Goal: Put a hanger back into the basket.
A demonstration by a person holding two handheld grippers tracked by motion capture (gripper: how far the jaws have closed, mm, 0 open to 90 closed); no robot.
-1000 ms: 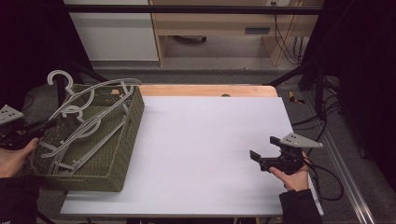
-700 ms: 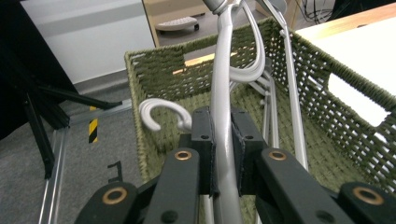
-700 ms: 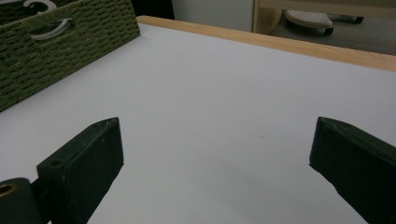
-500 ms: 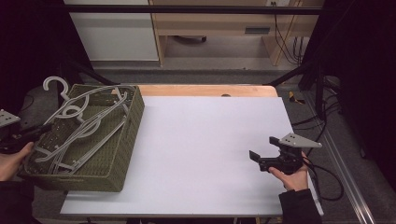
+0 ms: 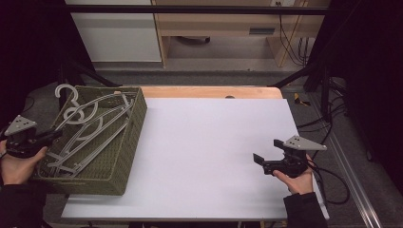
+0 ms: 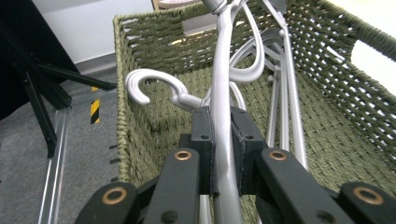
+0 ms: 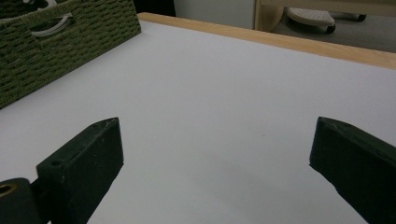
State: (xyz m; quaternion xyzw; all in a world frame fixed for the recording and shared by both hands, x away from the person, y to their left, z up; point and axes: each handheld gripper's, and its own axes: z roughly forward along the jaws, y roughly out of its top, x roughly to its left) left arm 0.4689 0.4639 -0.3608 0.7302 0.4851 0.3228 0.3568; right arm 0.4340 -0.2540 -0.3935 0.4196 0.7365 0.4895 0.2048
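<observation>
The left gripper [image 6: 222,135] pinches a grey hanger [image 6: 223,84] over the woven basket [image 5: 128,142]; the right gripper [image 7: 215,163] waits spread. Next probably comes lifting it free of the other hangers ahead.

Woven basket [image 5: 124,156] walls hem in tangled hangers [image 5: 90,128], white tabletop [image 5: 209,142] open rightward

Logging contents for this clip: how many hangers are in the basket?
3, as far as the tangle allows. All lie overlapping in the green woven basket: one hanger clamped by the left gripper, two more hangers stacked alongside. Another may be hidden underneath.
</observation>
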